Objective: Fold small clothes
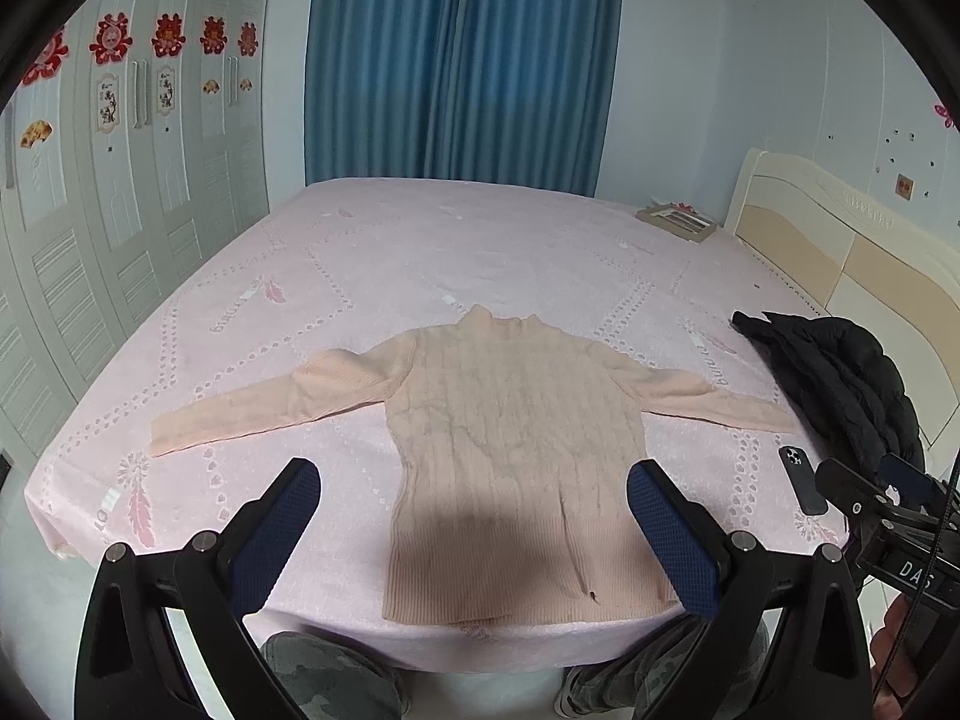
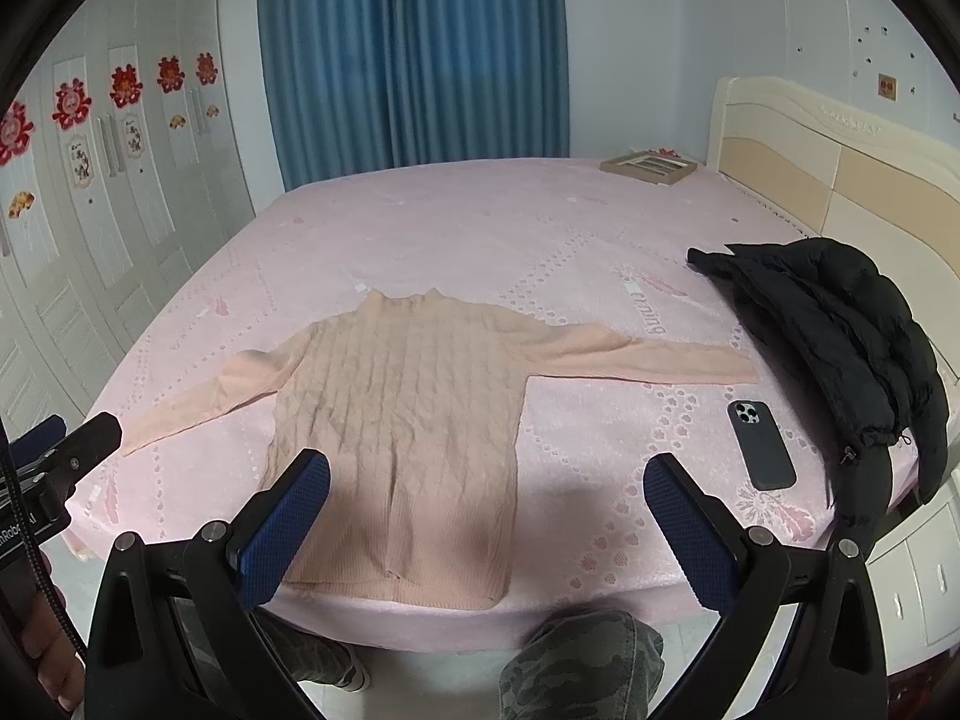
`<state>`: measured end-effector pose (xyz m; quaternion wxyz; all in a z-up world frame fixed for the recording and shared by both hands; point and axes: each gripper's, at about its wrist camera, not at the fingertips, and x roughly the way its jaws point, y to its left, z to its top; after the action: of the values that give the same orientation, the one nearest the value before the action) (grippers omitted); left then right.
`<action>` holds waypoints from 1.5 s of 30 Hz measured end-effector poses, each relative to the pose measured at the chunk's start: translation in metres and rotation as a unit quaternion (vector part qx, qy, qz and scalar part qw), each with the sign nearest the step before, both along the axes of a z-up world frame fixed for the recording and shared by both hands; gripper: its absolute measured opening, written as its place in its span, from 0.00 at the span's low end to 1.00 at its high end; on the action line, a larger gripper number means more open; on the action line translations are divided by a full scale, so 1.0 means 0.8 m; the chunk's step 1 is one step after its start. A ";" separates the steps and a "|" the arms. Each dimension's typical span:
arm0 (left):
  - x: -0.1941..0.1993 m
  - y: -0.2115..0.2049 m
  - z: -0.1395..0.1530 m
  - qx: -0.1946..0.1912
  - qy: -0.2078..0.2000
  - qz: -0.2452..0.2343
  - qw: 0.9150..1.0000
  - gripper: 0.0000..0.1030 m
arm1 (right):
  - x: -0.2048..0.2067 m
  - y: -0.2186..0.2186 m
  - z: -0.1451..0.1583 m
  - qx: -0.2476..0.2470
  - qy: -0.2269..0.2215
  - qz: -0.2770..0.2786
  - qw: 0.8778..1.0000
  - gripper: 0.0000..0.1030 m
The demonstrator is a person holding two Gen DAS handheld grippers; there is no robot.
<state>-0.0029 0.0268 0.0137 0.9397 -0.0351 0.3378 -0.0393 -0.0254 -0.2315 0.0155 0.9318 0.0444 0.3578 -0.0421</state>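
Note:
A small peach cable-knit sweater (image 1: 510, 438) lies flat and face up on the pink bed (image 1: 420, 252), collar away from me, hem at the near edge, both sleeves spread out sideways. It also shows in the right wrist view (image 2: 402, 420). My left gripper (image 1: 474, 534) is open and empty, held above the sweater's hem. My right gripper (image 2: 486, 534) is open and empty, above the hem's right corner. Neither touches the cloth.
A black puffer jacket (image 2: 840, 342) lies on the bed's right side, a dark phone (image 2: 761, 445) beside it near the right sleeve end. A flat box (image 2: 651, 166) sits at the far corner by the headboard (image 2: 840, 180). Wardrobes (image 1: 120, 210) stand left.

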 end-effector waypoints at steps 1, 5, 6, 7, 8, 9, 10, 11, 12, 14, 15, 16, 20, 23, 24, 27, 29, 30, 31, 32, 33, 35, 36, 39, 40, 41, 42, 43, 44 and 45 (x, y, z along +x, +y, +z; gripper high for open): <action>0.001 0.000 -0.001 0.001 0.001 0.000 1.000 1.00 | 0.001 0.001 0.001 -0.001 0.000 0.001 1.000 0.99; 0.007 0.001 -0.002 -0.001 -0.001 0.003 1.000 0.99 | 0.004 0.003 0.003 -0.004 -0.006 0.005 1.000 0.99; 0.008 0.002 -0.002 -0.002 -0.001 0.002 1.000 0.99 | 0.005 0.003 0.003 -0.003 -0.006 0.006 1.000 0.99; 0.010 0.003 -0.002 -0.005 -0.001 0.001 1.000 0.99 | 0.006 0.004 0.003 -0.002 -0.007 0.007 1.000 0.99; 0.012 0.005 -0.003 -0.008 -0.001 0.002 1.000 0.99 | 0.009 0.004 0.003 0.001 -0.007 0.008 1.000 0.99; 0.015 0.007 -0.003 -0.012 -0.001 0.000 1.000 0.99 | 0.011 0.003 0.003 0.005 -0.007 0.010 1.000 0.99; 0.018 0.009 -0.004 -0.013 -0.001 -0.001 1.000 0.99 | 0.013 0.003 0.002 0.007 -0.007 0.011 1.000 0.99; 0.021 0.011 -0.005 -0.014 -0.001 0.000 1.000 0.99 | 0.017 0.004 0.001 0.009 -0.007 0.012 1.000 0.99; 0.025 0.015 -0.006 -0.017 -0.001 0.002 1.000 0.99 | 0.019 0.004 0.000 0.010 -0.006 0.013 1.000 0.99; 0.030 0.021 -0.007 -0.025 -0.002 0.003 1.000 0.99 | 0.027 0.006 -0.002 0.009 -0.006 0.013 1.000 0.99; 0.033 0.025 -0.008 -0.031 -0.003 0.004 1.000 0.99 | 0.032 0.006 -0.004 0.007 -0.004 0.010 1.000 0.99; 0.038 0.030 -0.011 -0.036 -0.003 0.009 0.999 0.99 | 0.035 0.007 -0.005 0.005 -0.003 0.009 1.000 0.99; 0.063 0.046 -0.029 -0.046 0.010 0.022 0.999 0.99 | 0.058 0.012 -0.016 0.002 0.006 0.018 1.000 0.99; 0.082 0.059 -0.053 -0.033 0.014 0.031 0.999 0.99 | 0.079 0.014 -0.031 -0.006 0.012 0.023 1.000 0.99; 0.087 0.064 -0.061 -0.032 0.015 0.036 0.999 0.99 | 0.092 0.015 -0.039 -0.009 0.017 0.022 1.000 0.99; 0.109 0.085 -0.092 -0.045 0.032 0.049 0.997 0.96 | 0.124 0.017 -0.060 -0.006 0.027 0.027 0.999 0.99; 0.120 0.102 -0.113 -0.056 0.042 0.062 0.996 0.94 | 0.146 0.023 -0.074 -0.003 0.032 0.035 0.999 0.99; 0.126 0.111 -0.123 -0.058 0.043 0.074 0.995 0.94 | 0.160 0.027 -0.082 -0.003 0.034 0.040 0.999 0.99; 0.131 0.120 -0.132 -0.058 0.045 0.086 0.994 0.94 | 0.171 0.031 -0.089 -0.004 0.034 0.044 0.998 0.99; 0.137 0.132 -0.143 -0.061 0.050 0.098 0.992 0.94 | 0.182 0.036 -0.096 -0.007 0.033 0.049 0.998 0.99; 0.144 0.141 -0.152 -0.067 0.054 0.104 0.991 0.94 | 0.198 0.043 -0.106 -0.012 0.032 0.055 0.998 0.99; 0.155 0.158 -0.166 -0.072 0.061 0.113 0.989 0.94 | 0.223 0.054 -0.123 -0.016 0.035 0.065 0.997 0.99; 0.161 0.168 -0.174 -0.071 0.066 0.121 0.988 0.94 | 0.233 0.058 -0.131 -0.016 0.039 0.070 0.997 0.99; 0.176 0.194 -0.197 -0.064 0.075 0.151 0.984 0.94 | 0.264 0.072 -0.159 -0.012 0.047 0.096 0.994 0.99; 0.179 0.203 -0.205 -0.063 0.082 0.158 0.982 0.94 | 0.272 0.076 -0.166 -0.012 0.046 0.101 0.994 0.99; 0.183 0.213 -0.212 -0.069 0.088 0.164 0.980 0.94 | 0.281 0.079 -0.174 -0.013 0.044 0.105 0.993 0.99; 0.187 0.224 -0.221 -0.081 0.093 0.175 0.977 0.94 | 0.289 0.081 -0.183 -0.012 0.043 0.110 0.993 0.99; 0.190 0.233 -0.228 -0.090 0.097 0.185 0.974 0.94 | 0.294 0.081 -0.190 -0.010 0.042 0.114 0.993 0.99; 0.194 0.244 -0.238 -0.100 0.103 0.197 0.970 0.94 | 0.298 0.080 -0.199 -0.005 0.040 0.116 0.992 0.99; 0.197 0.250 -0.245 -0.106 0.106 0.204 0.967 0.94 | 0.301 0.077 -0.211 0.003 0.038 0.117 0.992 0.99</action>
<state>0.1547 0.2269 -0.1819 0.8775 -0.2066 0.4153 0.1219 0.2151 -0.1700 -0.1530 0.9160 0.0029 0.3955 0.0668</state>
